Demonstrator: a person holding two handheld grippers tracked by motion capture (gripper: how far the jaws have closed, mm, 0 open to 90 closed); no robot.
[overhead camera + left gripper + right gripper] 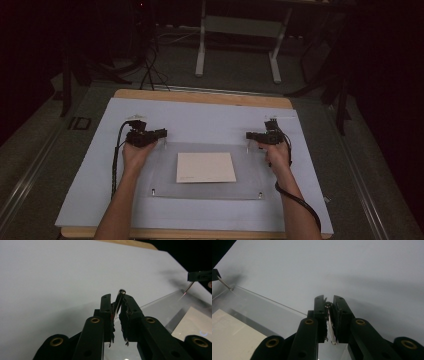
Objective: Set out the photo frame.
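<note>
A clear plastic plate (165, 176) lies on the white sheet (200, 120) with a cream card (205, 167) at its middle. My left gripper (162, 135) sits at the plate's far left corner. In the left gripper view its jaws (117, 297) are shut on a thin metal pin (121, 292) standing upright. My right gripper (248, 135) is at the far right corner. In the right gripper view it (329, 298) is shut on a round-headed pin (327, 305). Small screws (153, 190) mark the plate's two near corners.
The white sheet covers a wooden table (200, 97) whose edges show at front and back. A white-legged desk frame (237, 45) and cables (150, 70) stand on the floor beyond. Cords (300, 202) trail from both grippers along the forearms.
</note>
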